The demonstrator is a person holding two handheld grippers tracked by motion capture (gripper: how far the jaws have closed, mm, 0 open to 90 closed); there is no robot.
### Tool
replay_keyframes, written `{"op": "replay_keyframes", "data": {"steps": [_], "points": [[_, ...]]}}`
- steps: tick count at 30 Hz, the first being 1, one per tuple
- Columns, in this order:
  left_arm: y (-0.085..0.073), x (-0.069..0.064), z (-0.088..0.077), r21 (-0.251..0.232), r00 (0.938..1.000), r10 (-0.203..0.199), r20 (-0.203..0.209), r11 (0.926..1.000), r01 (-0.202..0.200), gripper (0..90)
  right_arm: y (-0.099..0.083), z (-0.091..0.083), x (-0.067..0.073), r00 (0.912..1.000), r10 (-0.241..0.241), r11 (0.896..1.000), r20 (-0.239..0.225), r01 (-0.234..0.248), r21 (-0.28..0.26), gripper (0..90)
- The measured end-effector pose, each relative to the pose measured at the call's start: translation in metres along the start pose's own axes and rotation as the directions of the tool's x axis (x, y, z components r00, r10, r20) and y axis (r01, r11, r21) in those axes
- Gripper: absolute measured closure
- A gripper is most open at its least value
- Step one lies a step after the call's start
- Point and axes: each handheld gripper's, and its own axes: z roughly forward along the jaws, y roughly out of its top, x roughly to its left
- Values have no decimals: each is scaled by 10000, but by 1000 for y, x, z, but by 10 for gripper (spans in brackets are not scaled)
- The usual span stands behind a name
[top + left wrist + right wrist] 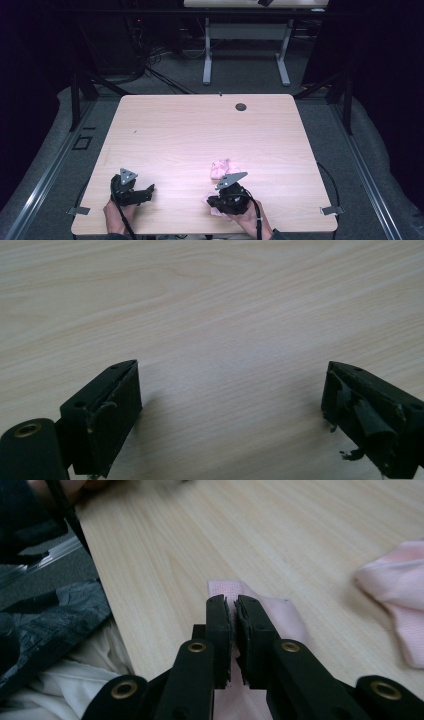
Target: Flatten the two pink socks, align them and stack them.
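Two grippers low at near desk (165, 130) edge. Right gripper (233, 611) clamped on pink cloth (280, 615) edge, near right; rest of cloth bunched just beyond. Left gripper (230, 405) spread wide over bare wood, near left.

The right gripper (216, 202) is covering most of the pink cloth (223, 168) under it in the high view, leaving only a small pink edge peeking out below the black body. In the right gripper view, the strip of cloth is disappearing between the closed jaws, and a second fold is running off the right edge. The person's hands are being cut off at the bottom of the high view. A blurred hand is showing at the top left corner of the right gripper view.
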Motion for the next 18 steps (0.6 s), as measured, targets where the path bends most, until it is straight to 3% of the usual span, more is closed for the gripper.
{"op": "replay_keyframes", "data": {"steps": [2,3,4,5,6,8,11,12,13,16,17,18], "points": [[0,-6,-2,-84,9998,-73,190,9999,75,91,3,-7,-6,9997,245,9990,77,-242,-365,844],[2,-14,-4,-213,9985,-84,541,9997,96,91,4,-10,-7,9995,299,9983,69,-295,-512,844],[2,-14,-4,-213,9985,-84,541,9997,96,91,4,-10,-7,9995,299,9983,69,-295,-512,844],[4,-25,-6,-258,9959,34,908,9997,-11,91,5,-16,-11,9991,427,9964,64,-421,-739,844],[4,-25,-6,-258,9959,34,908,9997,-11,92,5,-16,-11,9991,427,9964,64,-421,-739,844],[4,-44,-10,-462,9869,-41,1611,9989,117,93,7,-23,-16,9981,611,9934,102,-598,-974,843],[6,-58,-12,-507,9808,174,1942,9987,-77,106,7,-29,-20,9969,783,9888,71,-768,-1281,844],[8,-73,-12,-547,9708,565,2333,9975,-449,109,7,-30,-21,9963,860,9870,27,-848,-1366,843],[9,-80,-12,-574,9620,771,2619,9963,-642,112,7,-31,-22,9962,871,9866,70,-852,-1392,844],[16,-97,-8,-582,9300,1110,3505,9936,-967,126,6,-34,-23,9952,978,9826,94,-951,-1596,844],[16,-97,-8,-582,9300,1110,3505,9936,-967,129,6,-34,-23,9949,1007,9812,83,-979,-1666,843],[23,-110,-4,-562,9063,1365,4001,9906,-1244,138,5,-35,-23,9951,991,9810,72,-965,-1684,843]]}}
